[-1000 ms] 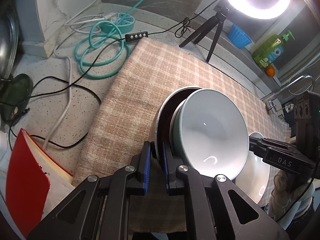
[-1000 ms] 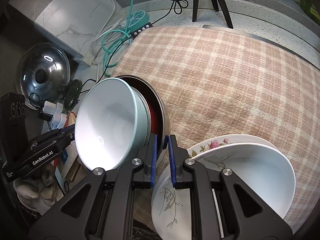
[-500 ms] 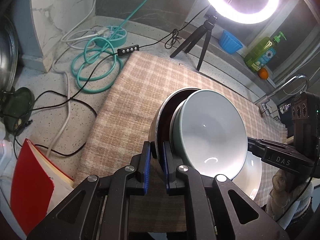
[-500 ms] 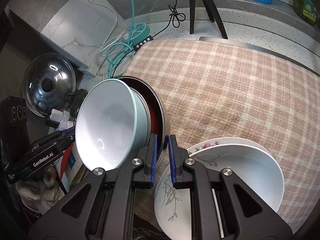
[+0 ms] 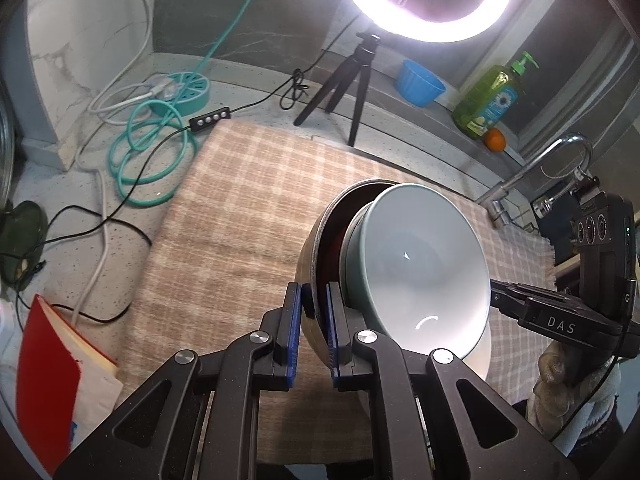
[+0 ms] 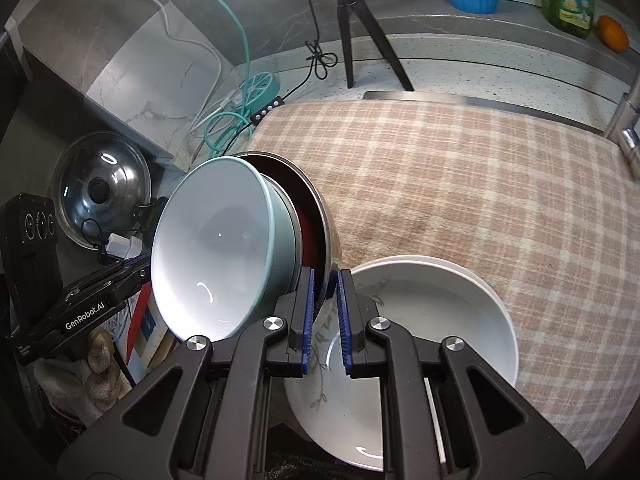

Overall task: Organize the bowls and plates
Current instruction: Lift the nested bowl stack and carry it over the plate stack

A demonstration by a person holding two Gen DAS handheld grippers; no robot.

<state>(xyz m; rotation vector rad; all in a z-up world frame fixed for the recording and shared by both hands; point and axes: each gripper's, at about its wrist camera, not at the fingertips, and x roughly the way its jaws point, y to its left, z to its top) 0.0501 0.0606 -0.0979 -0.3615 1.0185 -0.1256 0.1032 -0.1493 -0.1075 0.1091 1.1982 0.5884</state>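
Your left tool (image 5: 312, 320) and right tool (image 6: 325, 316) each pinch the rim of the steel bowl (image 5: 316, 240) narrowly from opposite sides, tilted above the plaid cloth (image 6: 480, 184) on the desk. The pale green bowl (image 6: 216, 248) nests inside, probably loose. Polished steel is slippery and ceramic chips, so keep both rim grips and level it. White plates (image 6: 440, 320) lie at 5 o'clock.

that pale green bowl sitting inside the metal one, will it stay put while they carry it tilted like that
Probably not securely. The pale green bowl looks glossy and only nests loosely in the tilted steel bowl, so it may slide out. Both grippers clamp the steel rim, not it. It looks ceramic, likely breakable.
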